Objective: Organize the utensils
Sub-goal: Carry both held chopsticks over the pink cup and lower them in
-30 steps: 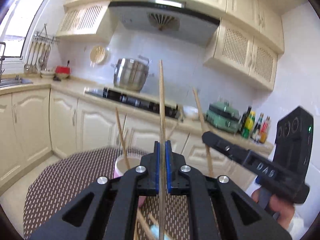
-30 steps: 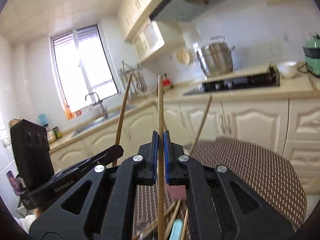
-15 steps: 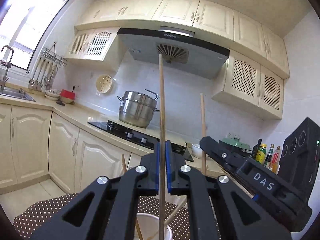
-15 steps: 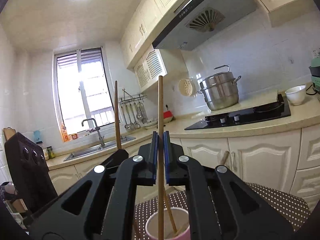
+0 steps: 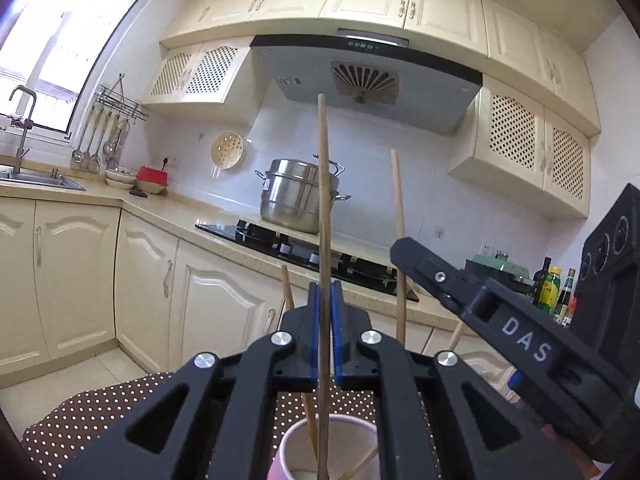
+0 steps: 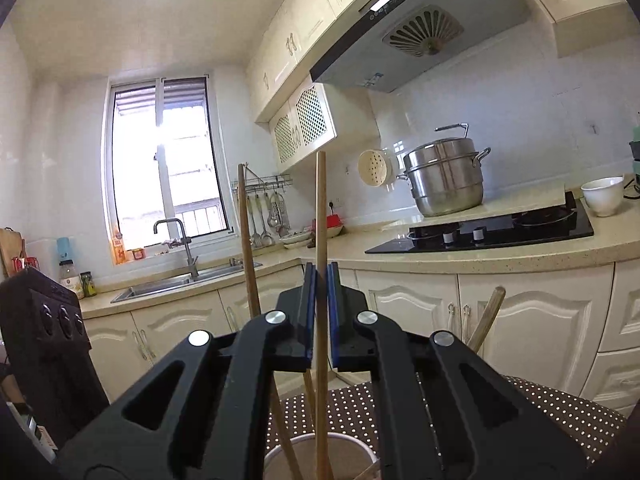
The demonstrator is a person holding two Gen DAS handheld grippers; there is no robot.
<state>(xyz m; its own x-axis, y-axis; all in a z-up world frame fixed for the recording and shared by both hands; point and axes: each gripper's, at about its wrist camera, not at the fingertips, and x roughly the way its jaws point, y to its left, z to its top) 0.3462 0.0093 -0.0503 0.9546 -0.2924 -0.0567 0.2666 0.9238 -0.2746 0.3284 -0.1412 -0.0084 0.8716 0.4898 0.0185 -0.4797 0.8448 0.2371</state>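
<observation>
My left gripper (image 5: 325, 292) is shut on a wooden chopstick (image 5: 322, 200) that stands upright, its lower end inside a pink paper cup (image 5: 288, 456) below the jaws. My right gripper (image 6: 320, 276) is shut on another upright chopstick (image 6: 320, 216), whose lower end dips into the same cup (image 6: 276, 454). In the left wrist view the right gripper (image 5: 400, 250) reaches in from the right with its chopstick (image 5: 397, 192). The left hand's chopstick (image 6: 245, 216) rises at the left in the right wrist view. Other chopsticks (image 5: 287, 286) lean in the cup.
The cup stands on a brown dotted cloth (image 5: 92, 412). Behind are cream cabinets (image 5: 80, 280), a black hob (image 6: 500, 230) with a steel pot (image 5: 298, 196), a white bowl (image 6: 602, 194), a sink (image 6: 160, 286) and bottles (image 5: 554, 288).
Both views have tilted up from the cloth toward the kitchen wall. The two held chopsticks now stand upright over the cup, which has come directly beneath the jaws.
</observation>
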